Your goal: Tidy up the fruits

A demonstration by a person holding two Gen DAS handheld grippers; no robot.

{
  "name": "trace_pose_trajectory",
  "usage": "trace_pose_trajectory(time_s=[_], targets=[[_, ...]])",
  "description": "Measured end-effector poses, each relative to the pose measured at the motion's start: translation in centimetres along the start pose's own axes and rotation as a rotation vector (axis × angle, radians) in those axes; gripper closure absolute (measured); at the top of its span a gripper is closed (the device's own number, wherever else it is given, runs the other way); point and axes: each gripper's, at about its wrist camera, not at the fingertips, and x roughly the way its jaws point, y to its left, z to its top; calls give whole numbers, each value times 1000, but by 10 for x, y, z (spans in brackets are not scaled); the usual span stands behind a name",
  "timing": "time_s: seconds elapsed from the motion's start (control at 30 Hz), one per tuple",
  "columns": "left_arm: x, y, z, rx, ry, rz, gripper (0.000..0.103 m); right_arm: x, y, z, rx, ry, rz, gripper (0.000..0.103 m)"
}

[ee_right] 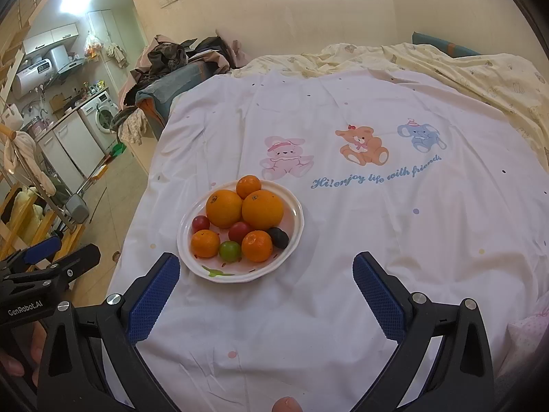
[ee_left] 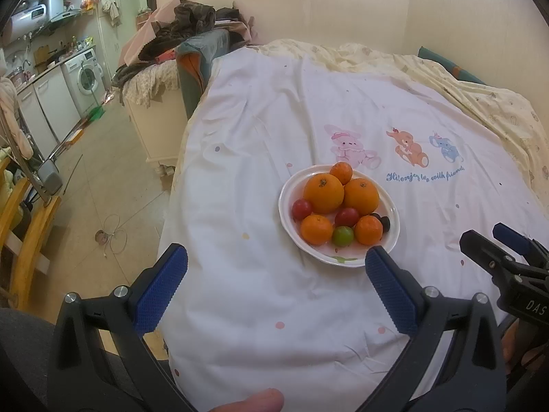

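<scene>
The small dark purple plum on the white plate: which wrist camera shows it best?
The right wrist view: the small dark purple plum sits clear beside a small orange. In the left wrist view that orange hides part of the plum.

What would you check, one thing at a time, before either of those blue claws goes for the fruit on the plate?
1. Left gripper open and empty: ok.
2. Right gripper open and empty: ok.
3. All fruit sits inside the plate: ok.
4. Small green fruit at the near edge, reachable from above: ok, though oranges press close on both sides.
5. Big oranges steady in the pile: cannot tell; they lean together with a small orange behind.
6. Somewhere to sort fruit into: not ok, only the bedsheet shows around the plate.
</scene>
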Motion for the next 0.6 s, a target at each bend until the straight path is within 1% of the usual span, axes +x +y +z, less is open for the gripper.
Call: trace_pose_trajectory(time_s=[0.6], targets=[[2, 2, -3, -13, 13, -8, 1, 0, 1, 0, -3, -1, -1, 0]])
